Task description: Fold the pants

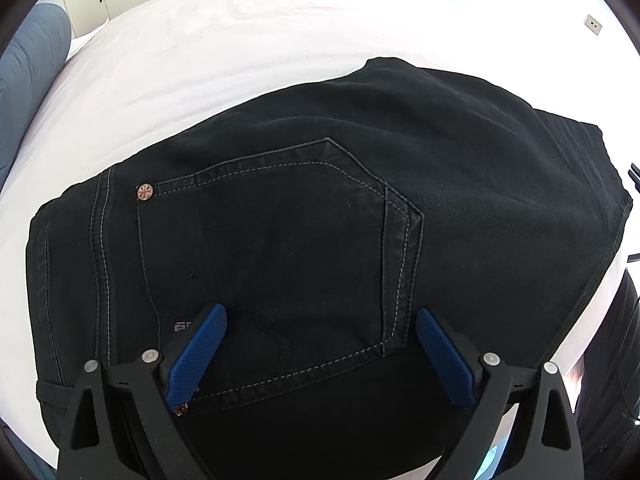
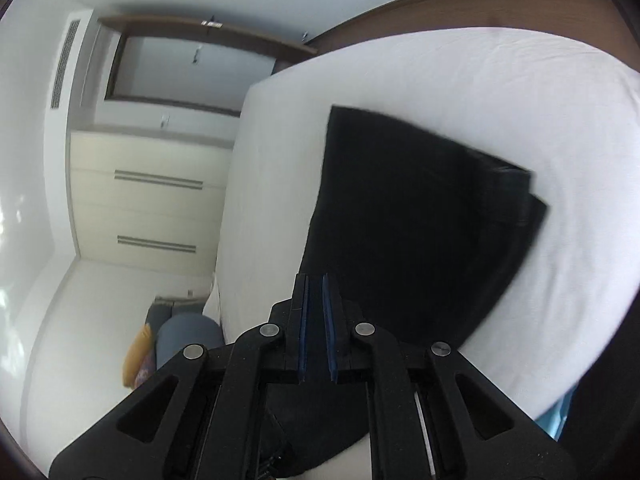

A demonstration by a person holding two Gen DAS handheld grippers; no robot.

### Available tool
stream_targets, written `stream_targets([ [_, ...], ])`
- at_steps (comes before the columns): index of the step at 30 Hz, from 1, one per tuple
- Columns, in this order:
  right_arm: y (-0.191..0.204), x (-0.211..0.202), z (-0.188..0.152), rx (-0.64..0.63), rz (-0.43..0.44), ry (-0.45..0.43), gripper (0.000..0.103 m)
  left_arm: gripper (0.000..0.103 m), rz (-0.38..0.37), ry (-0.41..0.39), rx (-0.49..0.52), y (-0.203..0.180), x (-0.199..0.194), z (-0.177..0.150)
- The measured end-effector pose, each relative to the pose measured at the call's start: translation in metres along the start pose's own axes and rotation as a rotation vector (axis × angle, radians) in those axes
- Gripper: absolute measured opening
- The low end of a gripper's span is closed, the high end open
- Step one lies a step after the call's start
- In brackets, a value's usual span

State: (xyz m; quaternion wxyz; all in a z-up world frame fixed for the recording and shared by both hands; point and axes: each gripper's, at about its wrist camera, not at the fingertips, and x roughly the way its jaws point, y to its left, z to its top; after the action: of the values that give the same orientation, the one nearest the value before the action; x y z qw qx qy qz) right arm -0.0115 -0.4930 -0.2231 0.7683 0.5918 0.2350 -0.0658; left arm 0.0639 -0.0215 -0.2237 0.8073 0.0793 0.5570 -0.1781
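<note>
Folded black denim pants (image 1: pixel 320 216) lie on the white bed sheet (image 1: pixel 200 60). Left gripper (image 1: pixel 322 344): fingers spread wide, holding nothing. Right gripper (image 2: pixel 316 328): pads nearly closed, a narrow gap showing, apparently gripping nothing.

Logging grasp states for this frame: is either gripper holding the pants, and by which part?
The left gripper is open over the pants back pocket, holding nothing. Whether the nearly closed right gripper pinches cloth cannot be told.

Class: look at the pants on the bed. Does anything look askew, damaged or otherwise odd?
Little stands out. The pants lie folded on the bed, undamaged. In the right wrist view one lower layer sticks out past the top one, so the edges are not flush.
</note>
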Motion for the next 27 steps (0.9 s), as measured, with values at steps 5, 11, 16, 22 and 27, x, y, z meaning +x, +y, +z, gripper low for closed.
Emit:
stream_targets([
  [5,-0.067,0.003,0.014,0.207,-0.109,-0.060,0.000,0.095,0.001,-0.012,-0.030,0.005,-0.008,-0.002],
  [11,-0.009,-0.028,0.019,0.044,-0.129,-0.102,0.008,0.082,-0.105,-0.141,-0.096,-0.005,-0.051,0.043],
  [16,0.077,0.095,-0.035,-0.153,0.049,0.274,0.008,0.082,-0.277,-0.124,-0.021,-0.049,-0.020,0.108],
  [22,0.084,0.224,-0.088,-0.179,-0.003,0.556,0.008,0.067,-0.269,0.020,0.095,-0.094,0.055,0.144],
  [27,0.040,0.220,-0.049,-0.116,-0.124,0.406,0.000,0.029,-0.233,-0.015,-0.005,-0.063,0.062,0.161],
])
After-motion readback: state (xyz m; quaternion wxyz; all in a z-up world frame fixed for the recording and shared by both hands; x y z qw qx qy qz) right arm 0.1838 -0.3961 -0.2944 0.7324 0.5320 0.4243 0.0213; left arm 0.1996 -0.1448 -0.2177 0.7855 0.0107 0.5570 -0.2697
